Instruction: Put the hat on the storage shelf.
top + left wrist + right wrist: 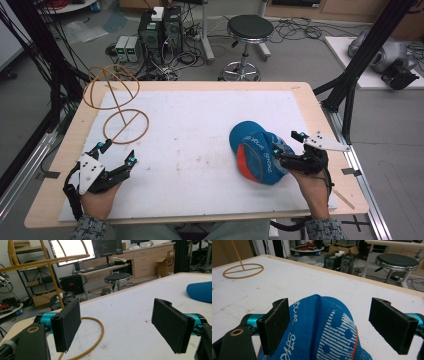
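A blue cap (255, 155) with white lettering and orange trim lies on the right part of the white board (200, 130). My right gripper (288, 143) stands open at the cap's right edge. In the right gripper view the cap (324, 327) fills the gap between the wide-apart pads (274, 325), and neither pad presses on it. My left gripper (117, 152) is open and holds nothing near the front left of the board. Just beyond it stands a golden wire stand (117, 100), with its base ring (92, 335) on the board.
The board rests on a wooden table (55, 165). Beyond the far edge stand a black stool (247, 30) and computer towers (160, 30) amid cables. Black frame poles (360, 65) rise at the right and left sides.
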The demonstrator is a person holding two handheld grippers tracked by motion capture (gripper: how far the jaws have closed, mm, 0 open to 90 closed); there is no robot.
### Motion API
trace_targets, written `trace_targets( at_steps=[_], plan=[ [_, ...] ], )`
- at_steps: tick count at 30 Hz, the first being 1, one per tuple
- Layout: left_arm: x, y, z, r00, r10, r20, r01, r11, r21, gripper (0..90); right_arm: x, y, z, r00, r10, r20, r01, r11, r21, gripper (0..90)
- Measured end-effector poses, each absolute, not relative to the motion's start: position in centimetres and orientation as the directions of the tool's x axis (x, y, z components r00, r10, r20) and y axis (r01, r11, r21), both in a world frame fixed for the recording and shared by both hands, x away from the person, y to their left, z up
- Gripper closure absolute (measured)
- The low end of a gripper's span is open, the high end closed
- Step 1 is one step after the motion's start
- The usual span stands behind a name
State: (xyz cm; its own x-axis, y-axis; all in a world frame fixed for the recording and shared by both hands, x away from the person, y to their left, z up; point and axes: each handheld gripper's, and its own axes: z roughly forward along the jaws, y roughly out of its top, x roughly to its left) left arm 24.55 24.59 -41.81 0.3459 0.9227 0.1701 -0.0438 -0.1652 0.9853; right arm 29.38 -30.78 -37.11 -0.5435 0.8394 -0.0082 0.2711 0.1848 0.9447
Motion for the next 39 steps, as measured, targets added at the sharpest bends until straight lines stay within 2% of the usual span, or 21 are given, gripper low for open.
trace_targets(
  at_steps=[14, 22, 39],
  plan=[
    [24.3, 24.9, -41.8, 0.338, 0.925, 0.173, -0.046, -0.168, 0.985, 24.0, 29.5, -30.5, -37.0, -0.556, 0.831, -0.031, 0.255, 0.206, 0.945, 19.0],
    [24.4, 24.9, -41.9, 0.344, 0.923, 0.172, -0.04, -0.168, 0.985, 24.0, 29.9, -30.7, -37.3, -0.548, 0.834, -0.066, 0.232, 0.227, 0.946, 25.2],
    [24.4, 24.7, -42.0, 0.355, 0.918, 0.179, -0.036, -0.178, 0.983, 24.0, 31.1, -30.5, -39.6, -0.527, 0.845, -0.091, 0.285, 0.277, 0.918, 35.9]
  ],
)
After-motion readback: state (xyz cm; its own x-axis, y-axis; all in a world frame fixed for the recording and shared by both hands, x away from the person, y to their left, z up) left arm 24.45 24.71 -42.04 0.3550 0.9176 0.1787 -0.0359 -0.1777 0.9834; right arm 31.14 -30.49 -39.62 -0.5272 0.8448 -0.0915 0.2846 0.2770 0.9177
